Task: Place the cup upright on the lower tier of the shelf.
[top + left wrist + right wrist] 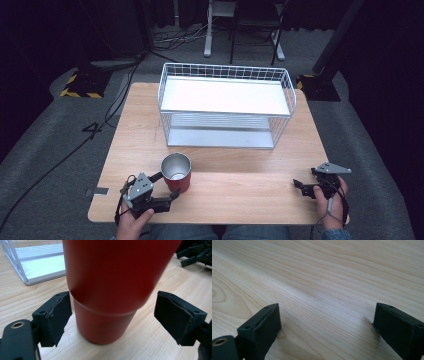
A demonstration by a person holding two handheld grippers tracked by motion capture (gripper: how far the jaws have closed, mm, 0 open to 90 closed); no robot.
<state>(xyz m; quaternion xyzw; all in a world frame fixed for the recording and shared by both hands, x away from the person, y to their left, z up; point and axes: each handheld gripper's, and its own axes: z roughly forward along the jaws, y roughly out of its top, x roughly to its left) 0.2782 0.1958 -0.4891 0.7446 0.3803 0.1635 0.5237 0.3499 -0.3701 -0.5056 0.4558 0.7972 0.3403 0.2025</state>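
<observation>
A red cup (181, 183) with a shiny metal inside stands upright near the table's front left. My left gripper (169, 184) is open around its lower part, one jaw on each side. In the left gripper view the cup (117, 277) rises between the pads (58, 315); the left pad is almost against its wall and the right pad stands apart from it. My left gripper (112, 315) has not closed on it. Near the front right edge my right gripper (299, 186) is open, and in its own view the right gripper (325, 325) has bare wood between its jaws.
A white two-tier wire rack (227, 105) stands at the back middle of the wooden table (240, 200); its lower shelf (37, 267) lies beyond the cup. The right gripper (195, 255) shows far off past the cup. Cables and stands sit on the floor behind.
</observation>
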